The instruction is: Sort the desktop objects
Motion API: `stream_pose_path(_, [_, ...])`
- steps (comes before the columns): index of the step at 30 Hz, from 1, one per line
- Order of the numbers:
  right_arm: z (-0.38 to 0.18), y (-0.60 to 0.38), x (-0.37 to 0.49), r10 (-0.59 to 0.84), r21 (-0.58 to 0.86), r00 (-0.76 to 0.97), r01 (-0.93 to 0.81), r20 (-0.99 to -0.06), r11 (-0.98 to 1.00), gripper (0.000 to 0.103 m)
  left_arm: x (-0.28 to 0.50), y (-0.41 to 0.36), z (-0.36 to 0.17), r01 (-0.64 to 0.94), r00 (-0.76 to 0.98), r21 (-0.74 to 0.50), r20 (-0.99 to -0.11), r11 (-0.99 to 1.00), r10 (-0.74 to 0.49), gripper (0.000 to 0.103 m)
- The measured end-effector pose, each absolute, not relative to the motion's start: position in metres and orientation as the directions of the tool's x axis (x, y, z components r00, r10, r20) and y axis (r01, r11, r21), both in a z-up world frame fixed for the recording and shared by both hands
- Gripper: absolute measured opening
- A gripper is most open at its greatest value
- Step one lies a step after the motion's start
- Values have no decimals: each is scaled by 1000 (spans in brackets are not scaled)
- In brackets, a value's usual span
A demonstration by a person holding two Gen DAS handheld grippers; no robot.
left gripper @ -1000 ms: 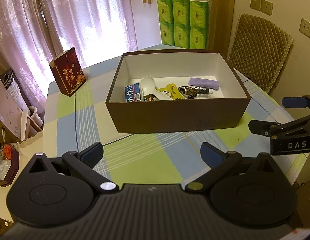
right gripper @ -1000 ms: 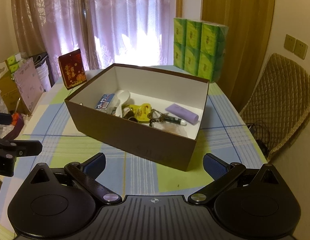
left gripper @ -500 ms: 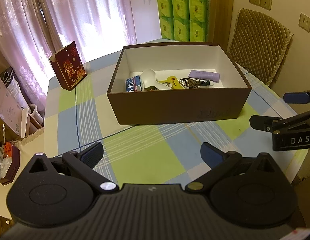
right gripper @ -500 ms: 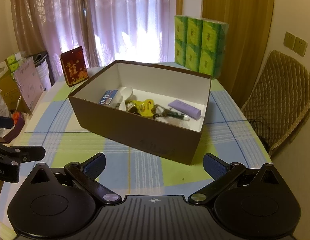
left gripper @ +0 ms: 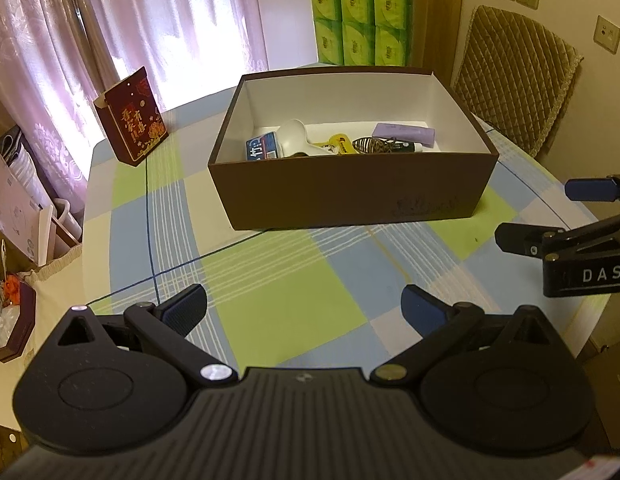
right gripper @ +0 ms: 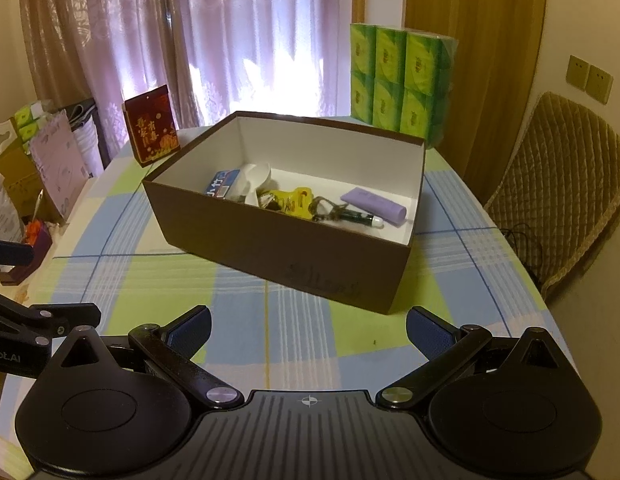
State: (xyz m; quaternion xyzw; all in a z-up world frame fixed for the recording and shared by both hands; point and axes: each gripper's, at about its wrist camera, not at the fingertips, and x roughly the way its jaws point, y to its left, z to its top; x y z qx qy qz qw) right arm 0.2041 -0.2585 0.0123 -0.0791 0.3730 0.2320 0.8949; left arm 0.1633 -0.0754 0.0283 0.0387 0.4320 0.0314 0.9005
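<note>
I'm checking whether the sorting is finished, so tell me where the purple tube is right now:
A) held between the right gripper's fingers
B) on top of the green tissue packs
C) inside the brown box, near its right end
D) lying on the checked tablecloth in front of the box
C. The purple tube lies on the white floor of the brown box, near its right end, beside the other small items; both grippers are open and hold nothing.
</note>
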Motion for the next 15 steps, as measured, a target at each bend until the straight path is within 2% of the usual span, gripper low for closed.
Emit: stream_pose_path(15, [3,-263,196,336,28,594,-466,-731,885,101,162,-81,19,3,607,82,-792,997,63,102])
